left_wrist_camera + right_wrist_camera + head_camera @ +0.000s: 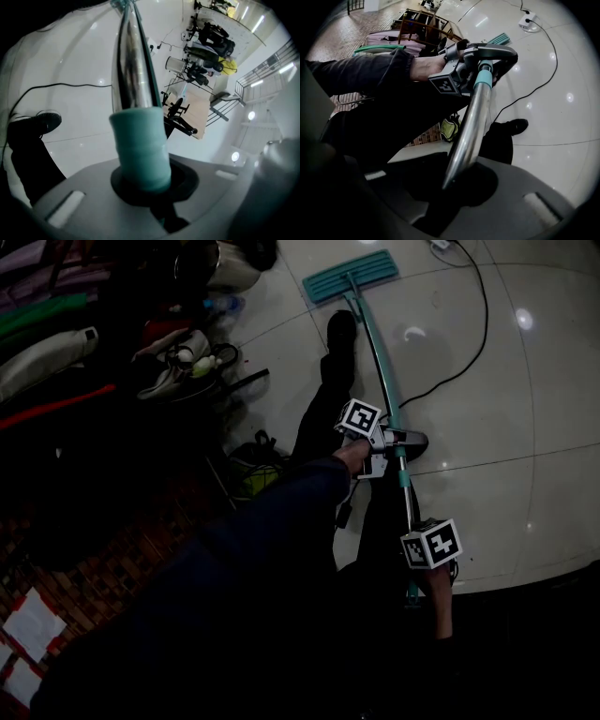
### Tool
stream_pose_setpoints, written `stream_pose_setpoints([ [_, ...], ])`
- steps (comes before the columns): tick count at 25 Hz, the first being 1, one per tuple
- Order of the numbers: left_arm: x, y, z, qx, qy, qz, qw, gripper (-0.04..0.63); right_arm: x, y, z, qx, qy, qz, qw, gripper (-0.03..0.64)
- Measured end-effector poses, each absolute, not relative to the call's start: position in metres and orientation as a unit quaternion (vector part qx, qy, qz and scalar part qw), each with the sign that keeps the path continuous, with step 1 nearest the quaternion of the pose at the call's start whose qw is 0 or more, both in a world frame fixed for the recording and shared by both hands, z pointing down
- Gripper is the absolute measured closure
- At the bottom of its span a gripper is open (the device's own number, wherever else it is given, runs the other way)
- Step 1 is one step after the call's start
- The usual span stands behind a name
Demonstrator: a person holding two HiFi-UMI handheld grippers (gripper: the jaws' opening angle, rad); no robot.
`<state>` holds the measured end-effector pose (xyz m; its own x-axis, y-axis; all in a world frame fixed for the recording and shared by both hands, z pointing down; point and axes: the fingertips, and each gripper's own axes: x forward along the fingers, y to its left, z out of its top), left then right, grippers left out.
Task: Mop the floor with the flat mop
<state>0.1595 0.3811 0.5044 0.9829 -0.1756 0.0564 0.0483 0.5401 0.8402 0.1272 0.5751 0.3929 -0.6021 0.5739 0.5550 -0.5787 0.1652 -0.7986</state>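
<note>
- The right gripper [464, 180], nearest the person, is closed on the upper part of the flat mop's silver metal pole [471, 126].
- Further along, the left gripper [140, 180] is clamped round the pole's teal sleeve [140, 150].
- A yellow-green bag [255, 479] is seen among dark clutter at the left; its contents cannot be made out.
- The teal rectangular mop head [350, 276] is laid flat on the glossy white tiled floor [525, 409], beyond a black shoe [340, 329].
- A black cable [483, 324] is trailed across the floor right of the mop head.
</note>
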Motion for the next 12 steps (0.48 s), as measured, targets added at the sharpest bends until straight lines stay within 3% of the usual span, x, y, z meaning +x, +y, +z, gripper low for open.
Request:
stream_pose_setpoints([
  [12, 0.063, 0.216, 0.516, 0.468, -0.062, -0.066, 0.879, 0.575, 0.021, 0.408, 0.398, 0.016, -0.609, 0.662, 0.437, 0.545],
])
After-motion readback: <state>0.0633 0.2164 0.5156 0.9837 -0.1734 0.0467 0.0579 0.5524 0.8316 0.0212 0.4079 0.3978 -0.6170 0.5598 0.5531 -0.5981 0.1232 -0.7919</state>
